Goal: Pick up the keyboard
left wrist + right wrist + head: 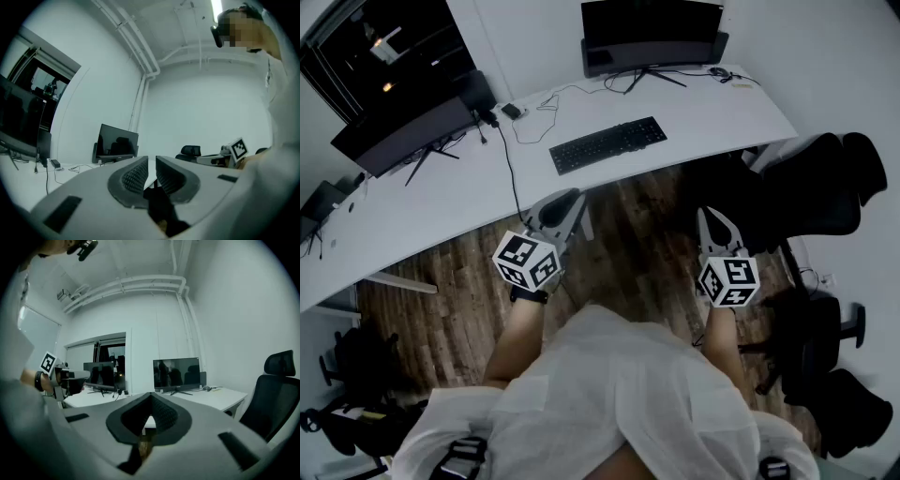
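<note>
nothing done yet: the keyboard [607, 144] is lying untouched on the desk [450, 192]; left gripper [570, 201] and right gripper [713, 219] are hovering well short, jaws together, empty.

Key legends on the keyboard [608, 143] were too small to read, the desk [450, 197] ran off the left picture edge, and the small clutter [727, 75] at its far right corner could not be identified.
</note>
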The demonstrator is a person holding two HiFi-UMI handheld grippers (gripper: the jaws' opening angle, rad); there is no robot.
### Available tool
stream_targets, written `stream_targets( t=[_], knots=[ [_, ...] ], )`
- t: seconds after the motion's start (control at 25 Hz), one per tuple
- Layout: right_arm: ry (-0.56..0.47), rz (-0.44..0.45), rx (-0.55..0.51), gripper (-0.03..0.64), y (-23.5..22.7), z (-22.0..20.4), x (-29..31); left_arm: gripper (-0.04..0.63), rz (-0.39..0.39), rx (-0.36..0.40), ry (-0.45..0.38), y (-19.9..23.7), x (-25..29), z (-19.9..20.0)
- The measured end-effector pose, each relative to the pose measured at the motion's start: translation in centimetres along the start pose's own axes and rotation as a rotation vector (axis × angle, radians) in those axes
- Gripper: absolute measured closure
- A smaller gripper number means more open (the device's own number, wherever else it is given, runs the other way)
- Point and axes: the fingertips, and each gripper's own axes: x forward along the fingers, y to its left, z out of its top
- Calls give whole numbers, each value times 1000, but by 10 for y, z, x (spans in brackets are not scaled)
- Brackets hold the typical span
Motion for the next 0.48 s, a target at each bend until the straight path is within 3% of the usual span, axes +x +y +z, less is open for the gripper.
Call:
stream_targets(
  t=[0.48],
  knots=[
    [10, 15, -8, 617, -6, -1, 1, 548, -15, 5, 7, -7, 10, -1]
  ],
)
